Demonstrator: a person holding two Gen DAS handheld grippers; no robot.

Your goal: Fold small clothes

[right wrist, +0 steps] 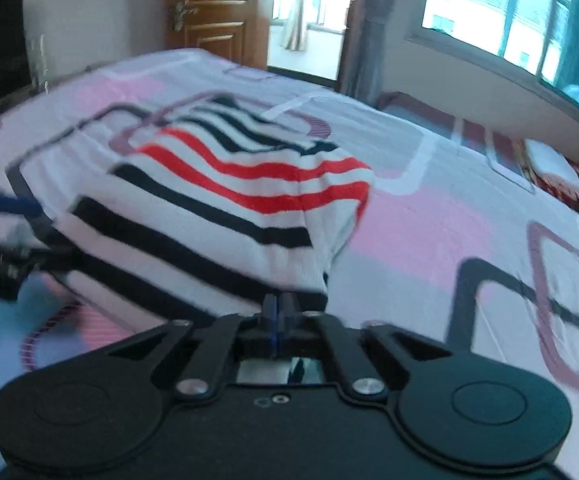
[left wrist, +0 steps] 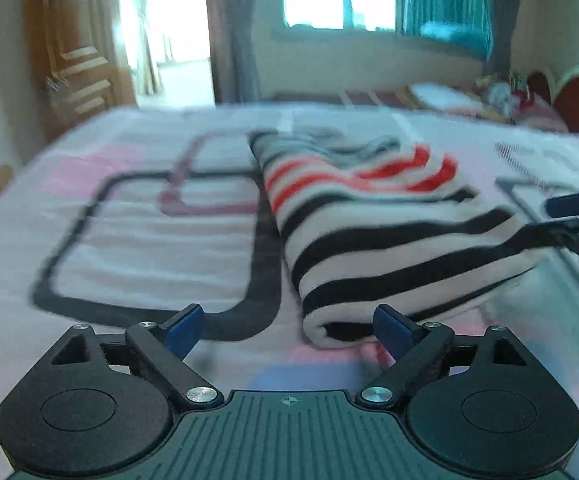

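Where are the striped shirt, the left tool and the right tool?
shirt [left wrist: 389, 248]: left wrist view, black-striped top layer.
left tool [left wrist: 289, 328]: left wrist view, gap between its open blue pads.
right tool [right wrist: 279, 304]: right wrist view, closed tips on shirt edge.

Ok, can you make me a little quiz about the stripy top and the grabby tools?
1. True or false: the left tool is open.
2. What is the right tool shut on? A) striped top B) pillow C) nothing
3. Fill in: the top lies on a bed sheet that is mostly ____ and white.

Key: 1 true; 2 A; 3 pink.
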